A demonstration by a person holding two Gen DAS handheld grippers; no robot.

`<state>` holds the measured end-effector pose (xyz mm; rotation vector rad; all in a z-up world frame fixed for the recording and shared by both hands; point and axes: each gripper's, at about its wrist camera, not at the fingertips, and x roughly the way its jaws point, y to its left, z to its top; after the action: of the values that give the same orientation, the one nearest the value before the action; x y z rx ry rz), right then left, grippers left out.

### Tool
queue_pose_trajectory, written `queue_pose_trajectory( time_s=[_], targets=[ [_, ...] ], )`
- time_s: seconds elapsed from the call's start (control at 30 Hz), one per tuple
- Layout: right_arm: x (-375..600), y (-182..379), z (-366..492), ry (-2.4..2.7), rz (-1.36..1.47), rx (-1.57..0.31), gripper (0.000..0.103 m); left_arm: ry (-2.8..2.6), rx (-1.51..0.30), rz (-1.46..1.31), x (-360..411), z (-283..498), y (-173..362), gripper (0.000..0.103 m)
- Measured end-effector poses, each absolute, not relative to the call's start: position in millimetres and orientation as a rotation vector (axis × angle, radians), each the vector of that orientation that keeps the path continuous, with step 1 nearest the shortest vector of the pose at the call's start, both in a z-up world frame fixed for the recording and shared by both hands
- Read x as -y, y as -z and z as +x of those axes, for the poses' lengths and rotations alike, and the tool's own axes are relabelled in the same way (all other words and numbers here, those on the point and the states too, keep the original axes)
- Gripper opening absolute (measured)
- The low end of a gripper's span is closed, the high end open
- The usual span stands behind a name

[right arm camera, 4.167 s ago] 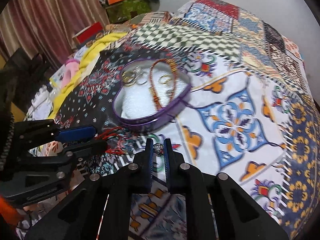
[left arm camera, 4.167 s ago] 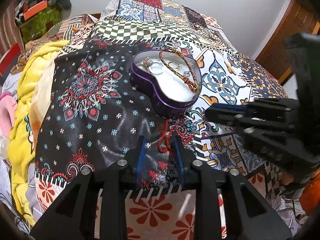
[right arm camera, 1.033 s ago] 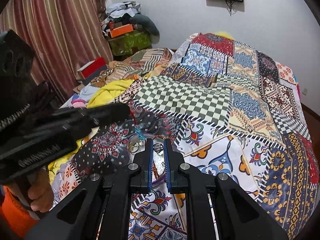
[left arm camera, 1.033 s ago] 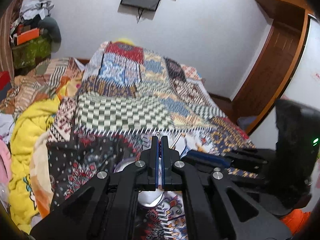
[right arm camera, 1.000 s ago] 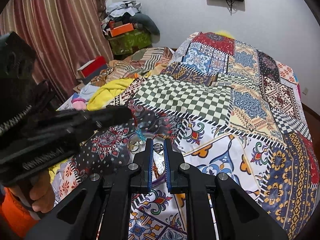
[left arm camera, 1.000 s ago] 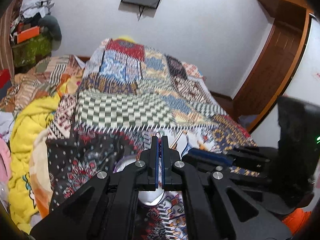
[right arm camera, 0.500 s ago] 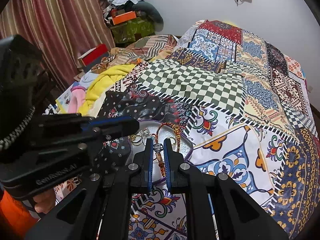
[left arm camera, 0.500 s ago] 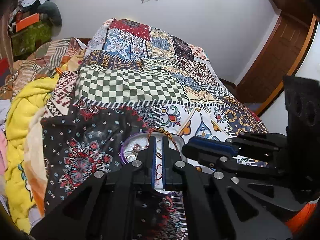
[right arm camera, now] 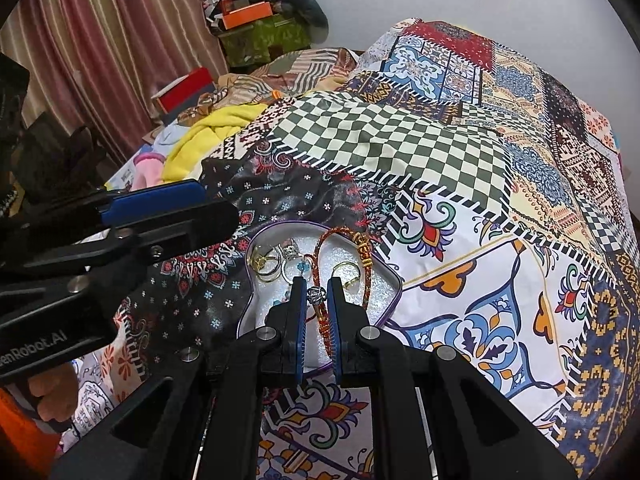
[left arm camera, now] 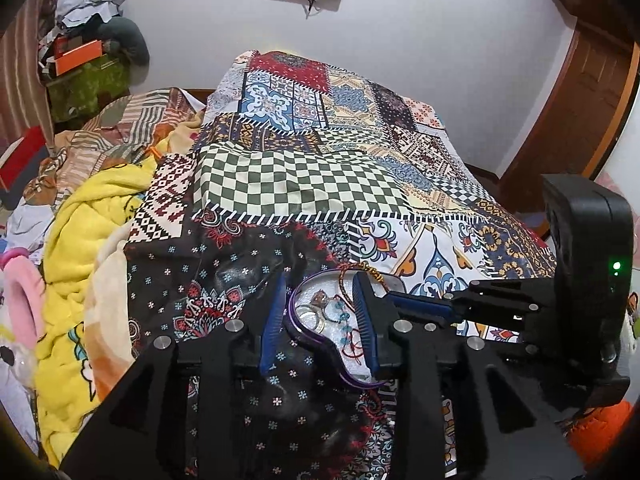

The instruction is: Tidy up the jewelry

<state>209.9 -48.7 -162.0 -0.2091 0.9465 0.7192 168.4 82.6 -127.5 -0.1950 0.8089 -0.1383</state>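
- Over the bed [right arm camera: 460, 152], both tongs hang above the box [right arm camera: 394, 280], a purple heart-shaped tin with a white lining that rests on the patchwork spread.
- Left tongs [left arm camera: 320, 320] stand spread wide, with nothing between the blue pads; in the left wrist view they frame the near rim of the box [left arm camera: 320, 346].
- Right tongs [right arm camera: 316, 300] are nearly pressed together on a small silver bead [right arm camera: 316, 295], which sits between the tips. A reddish cord seems to trail from it, but whether the two are joined I cannot tell.
- Done, as far as shows: the box already holds several rings [right arm camera: 267, 264], a clear stone piece and a red-and-gold bracelet [right arm camera: 362, 250], whose far loop lies over the back rim.
- A turquoise bead string [left arm camera: 340, 314] with a red cord also lies on the lining, right under the spread left tongs.
- Left to do, by my reading: the bead must be let go inside the box, since it hangs just above the lining.
- The bracelet's loop over the rim may need tucking in.
- No loose jewelry shows on the spread around the box, though the tongs hide the ground nearest the cameras; no lid is in sight.
- My judgement: the sorting is close to its end.
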Motion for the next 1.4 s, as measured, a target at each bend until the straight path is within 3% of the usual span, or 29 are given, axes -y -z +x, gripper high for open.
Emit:
queue_pose_trajectory(
  time_s=[0.43, 1.03, 1.13, 1.23, 1.3, 1.4],
  targets=[
    [66, 124, 199, -0.705, -0.187, -0.889, 0.019, 0.113, -0.760, -0.185, -84, 151, 103, 0.036],
    [128, -23, 94, -0.584, -0.090, -0.383, 0.020, 0.078, -0.426, -0.120, -56, 60, -8, 0.036],
    [129, -32, 78, -0.566, -0.079, -0.328, 0.020, 0.062, -0.354, -0.104, -50, 36, -26, 0.041],
    [132, -39, 60, -0.542, -0.066, -0.269, 0.031, 0.032, -0.272, -0.079, -43, 11, -41, 0.048],
    [134, -41, 50, -0.516, -0.055, -0.231, 0.050, 0.021, -0.231, -0.072, -39, -4, -48, 0.055],
    [136, -44, 38, -0.474, -0.056, -0.176, 0.062, 0.002, -0.188, -0.069, -37, -22, -55, 0.067]
  ],
)
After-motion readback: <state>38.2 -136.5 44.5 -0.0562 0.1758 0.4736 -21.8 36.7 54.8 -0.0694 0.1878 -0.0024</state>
